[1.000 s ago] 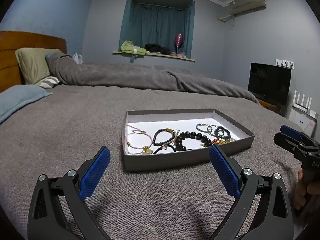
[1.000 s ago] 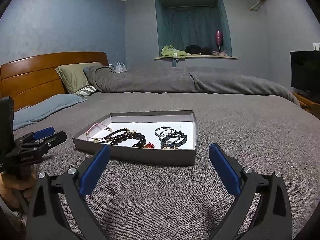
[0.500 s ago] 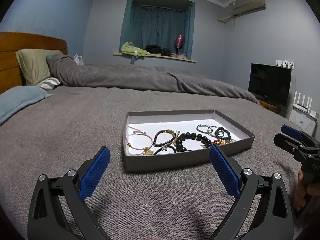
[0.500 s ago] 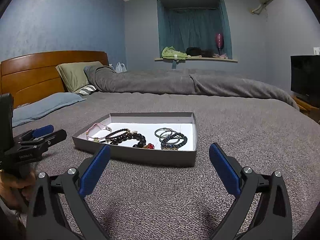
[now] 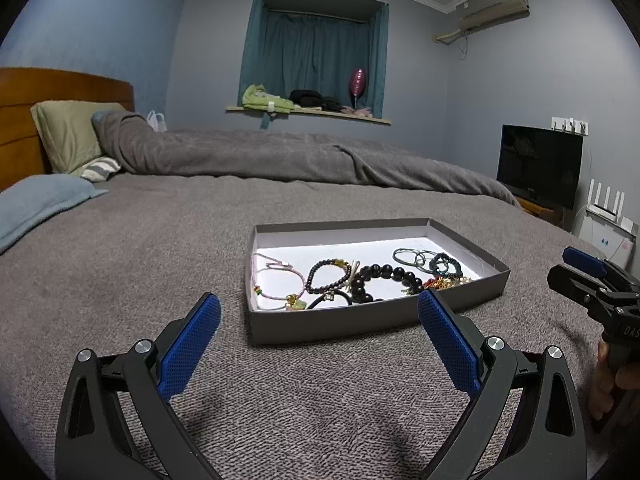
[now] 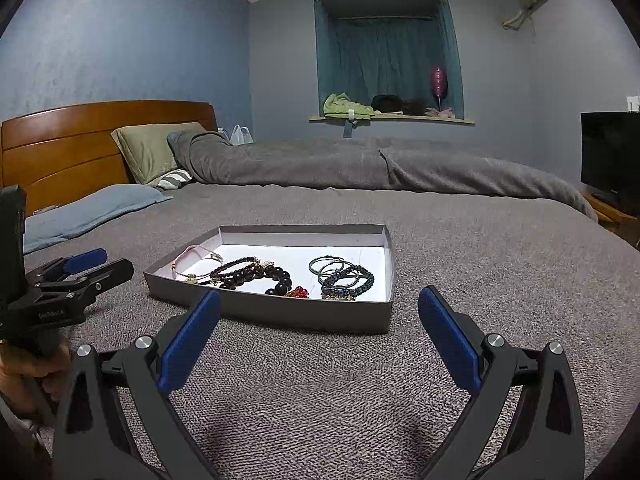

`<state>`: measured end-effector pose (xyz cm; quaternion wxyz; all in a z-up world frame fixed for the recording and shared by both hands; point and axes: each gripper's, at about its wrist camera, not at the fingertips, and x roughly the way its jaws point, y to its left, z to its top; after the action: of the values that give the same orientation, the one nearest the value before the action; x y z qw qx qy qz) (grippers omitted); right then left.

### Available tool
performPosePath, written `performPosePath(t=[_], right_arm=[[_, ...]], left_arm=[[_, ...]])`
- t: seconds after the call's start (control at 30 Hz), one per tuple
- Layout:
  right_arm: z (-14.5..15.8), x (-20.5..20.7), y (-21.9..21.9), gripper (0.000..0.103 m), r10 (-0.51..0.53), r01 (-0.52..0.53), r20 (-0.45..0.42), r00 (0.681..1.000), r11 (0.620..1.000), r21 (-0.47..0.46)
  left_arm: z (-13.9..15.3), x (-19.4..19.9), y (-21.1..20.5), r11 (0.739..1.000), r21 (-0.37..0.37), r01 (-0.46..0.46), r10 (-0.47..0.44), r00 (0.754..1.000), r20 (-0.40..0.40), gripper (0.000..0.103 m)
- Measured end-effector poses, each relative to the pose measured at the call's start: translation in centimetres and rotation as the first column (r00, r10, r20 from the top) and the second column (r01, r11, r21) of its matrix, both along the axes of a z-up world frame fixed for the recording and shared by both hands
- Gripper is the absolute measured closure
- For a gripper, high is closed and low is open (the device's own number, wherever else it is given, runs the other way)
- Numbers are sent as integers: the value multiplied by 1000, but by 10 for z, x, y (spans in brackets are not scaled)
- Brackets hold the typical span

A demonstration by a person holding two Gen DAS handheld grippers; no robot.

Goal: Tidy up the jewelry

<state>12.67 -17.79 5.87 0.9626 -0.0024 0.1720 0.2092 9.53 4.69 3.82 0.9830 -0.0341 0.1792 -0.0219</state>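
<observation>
A: Grippers?
B: My left gripper (image 5: 319, 312) and right gripper (image 6: 319, 309): both spread wide, holding nothing, above the bedspread (image 5: 140, 248).
A: Jewelry?
B: Bracelets (image 5: 384, 276) lie in the grey tray (image 5: 372, 320), just ahead of both.

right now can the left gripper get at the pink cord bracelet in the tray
Probably yes. The left gripper is open and empty, just short of the tray. The pink cord bracelet lies alone at the tray's near left end, with only the low front wall to clear.
</observation>
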Motion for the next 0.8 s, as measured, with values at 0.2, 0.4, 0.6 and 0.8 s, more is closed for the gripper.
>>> performPosePath(t=[0.2,0.4,0.6,0.8], right_arm=[[0,0,0,6,0,0,1,1000,1000,-1],[1,-1,0,6,0,0,3,1000,1000,-1],[1,0,0,6,0,0,4,1000,1000,-2],[0,1,0,6,0,0,5,1000,1000,-3]], left_arm=[[-1,1,-1,1000,2,1,-1,1000,-3,5],[-1,1,-1,1000,3,0,0,1000,-3,5],[-1,1,-1,1000,4,1,-1,1000,-4,5],[-1,1,-1,1000,6,2,-2,1000,-6,5]])
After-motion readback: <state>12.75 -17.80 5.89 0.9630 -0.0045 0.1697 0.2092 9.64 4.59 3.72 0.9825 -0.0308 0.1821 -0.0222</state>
